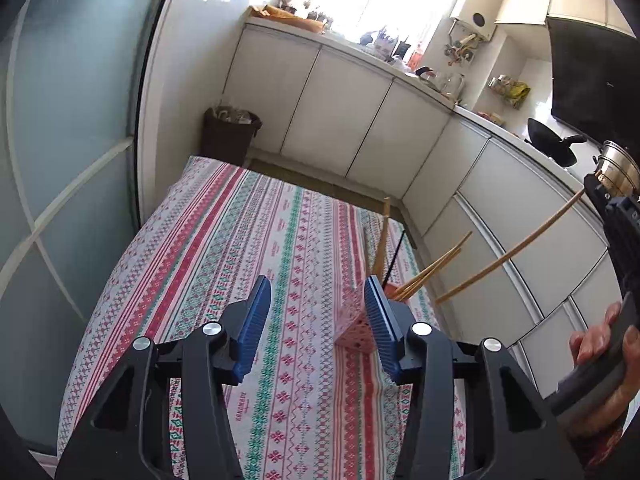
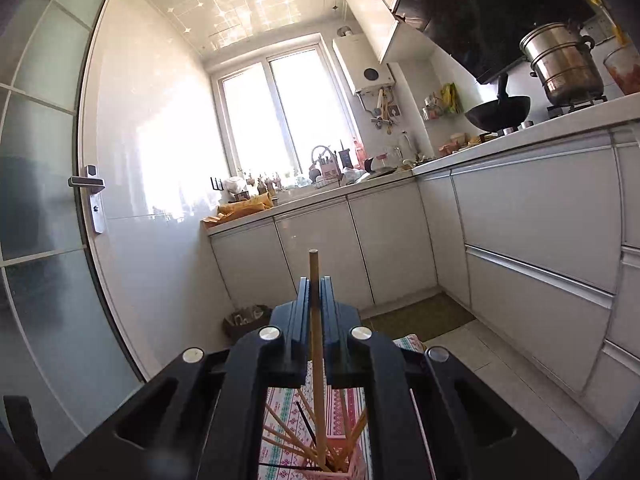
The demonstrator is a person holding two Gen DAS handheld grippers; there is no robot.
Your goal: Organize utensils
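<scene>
L gripper [image 1: 318,312] wide open, nothing held, low centre of frame over patterned cloth [image 1: 224,248] on bench; its right finger just beside pink holder [image 1: 354,330]. R gripper [image 2: 316,300] clamped on one wooden chopstick [image 2: 314,276], lower end reaching into holder [image 2: 352,468] w/ other chopsticks [image 2: 288,436], bottom centre. Holder sits right-centre in L view.

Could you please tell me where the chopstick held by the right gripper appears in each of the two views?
Left wrist: the chopstick slants across the right side, from the right gripper down toward the pink holder.
Right wrist: it stands upright at centre, between the shut fingers.
Shared landmark: the black wok.
</scene>
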